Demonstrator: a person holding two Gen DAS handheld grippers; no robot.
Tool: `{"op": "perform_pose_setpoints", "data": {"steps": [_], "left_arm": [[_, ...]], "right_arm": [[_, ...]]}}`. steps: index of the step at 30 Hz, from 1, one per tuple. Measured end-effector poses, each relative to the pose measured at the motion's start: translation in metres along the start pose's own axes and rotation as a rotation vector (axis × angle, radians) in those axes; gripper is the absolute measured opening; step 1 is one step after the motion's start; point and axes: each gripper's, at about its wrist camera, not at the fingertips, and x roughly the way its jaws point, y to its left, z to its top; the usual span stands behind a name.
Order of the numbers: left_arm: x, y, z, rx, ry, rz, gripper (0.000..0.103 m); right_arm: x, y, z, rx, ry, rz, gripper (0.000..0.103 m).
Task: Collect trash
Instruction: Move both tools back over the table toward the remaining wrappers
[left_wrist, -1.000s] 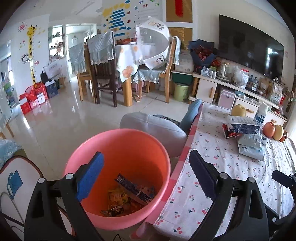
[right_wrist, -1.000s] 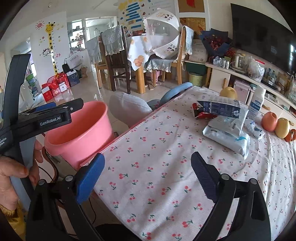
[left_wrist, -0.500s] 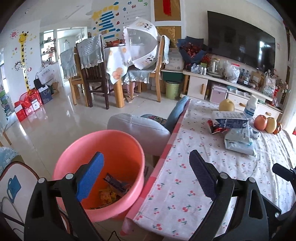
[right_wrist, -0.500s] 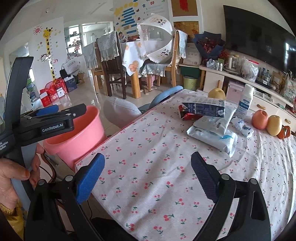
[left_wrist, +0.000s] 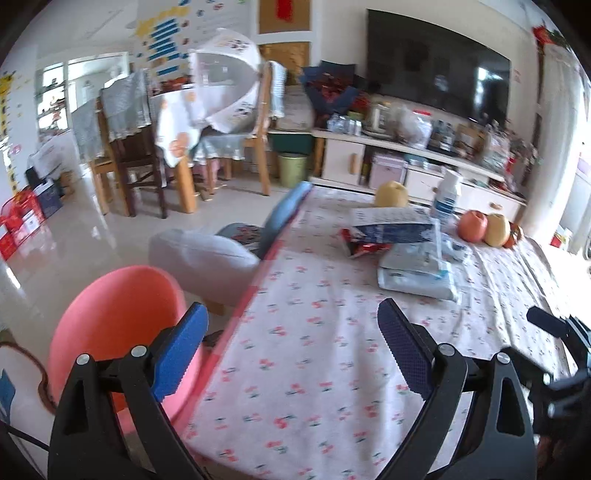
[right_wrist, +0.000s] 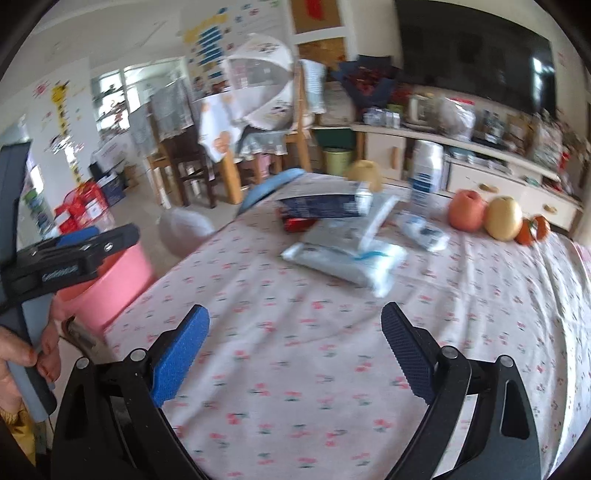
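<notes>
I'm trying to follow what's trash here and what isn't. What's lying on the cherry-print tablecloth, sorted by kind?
Round fruit: 3 (one behind the carton, two side by side)
Small orange fruit: 2
White bottle: 1
Blue carton: 1
Red wrapper: 1
White plastic packs: 3
Total: 11

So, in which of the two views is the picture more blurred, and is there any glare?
Right wrist view: strong motion blur smears the white bottle and blue carton. Left wrist view: milder blur, the carton reads more clearly; window glare washes out the tablecloth's far right edge. Both bend straight lines, fisheye.
</notes>
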Motion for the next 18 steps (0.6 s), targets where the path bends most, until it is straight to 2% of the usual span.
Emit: {"op": "perform_pose_setpoints", "data": {"steps": [4,7,14,18], "left_arm": [[0.012,-0.025,0.009,0.004,0.015,-0.046,0.094],[0.029,-0.044,0.025,-0.033,0.024,-0.059,0.094],[0.080,-0.070,0.060,-0.178,0.048,-0.072,0.094],[0.106,-0.084,0.077,-0.198,0.065,-0.061,0.094]], "right_arm": [[-0.001,-0.047,0.001,0.085,-0.020,-0.058,0.093],[0.003,-0.074,0.003,0.144,-0.026,-0.089,0.093],[0.022,-0.113,0.008,0.198,-0.022,-0.145,0.093],[0.038,-0.130,0.010,0.212,0.007,-0.156,0.093]]}}
